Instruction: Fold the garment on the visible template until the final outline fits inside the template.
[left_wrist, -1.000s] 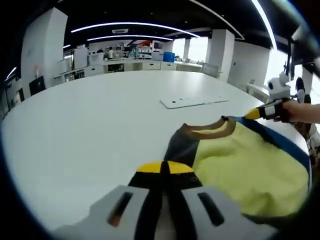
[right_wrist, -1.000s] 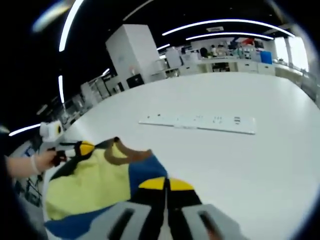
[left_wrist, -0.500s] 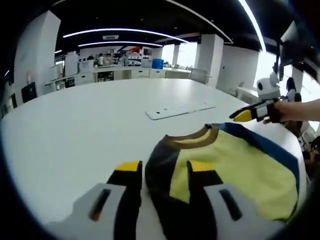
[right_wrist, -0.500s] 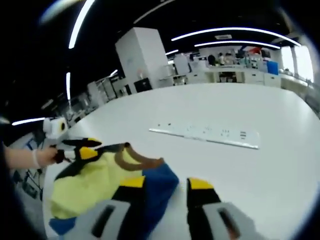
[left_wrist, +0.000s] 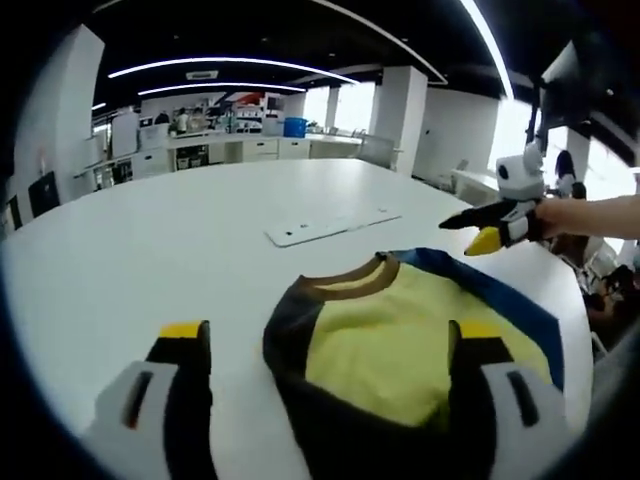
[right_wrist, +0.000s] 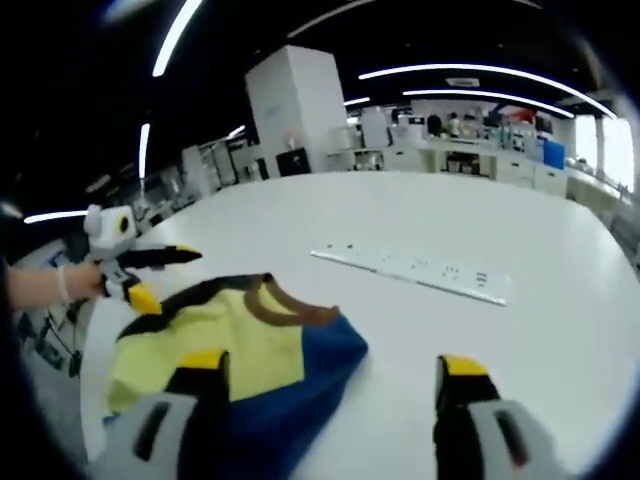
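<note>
The left gripper view shows the left tongs (left_wrist: 325, 345) spread wide, jaws standing well apart with nothing between them but the shirt (left_wrist: 400, 340) lying beyond. The right tongs (left_wrist: 478, 228) come in from the right of that view, held in a hand (left_wrist: 590, 215) above the surface (left_wrist: 150, 250), jaws parted and gripping nothing. The right gripper view gives the mirror of this — the right tongs (right_wrist: 332, 372) released and wide, and the left tongs (right_wrist: 150, 275) at the left edge, parted, just beside the shirt (right_wrist: 235, 350).

The shirt lies flat on the white surface near the person's edge of it, yellow in the middle with a dark side and a blue side. Its brown collar (left_wrist: 355, 280) points away from both cameras, toward a flat white strip (right_wrist: 415, 268) farther out on the surface — the long axis runs from the tongs to the collar. No template outline can be made out.
</note>
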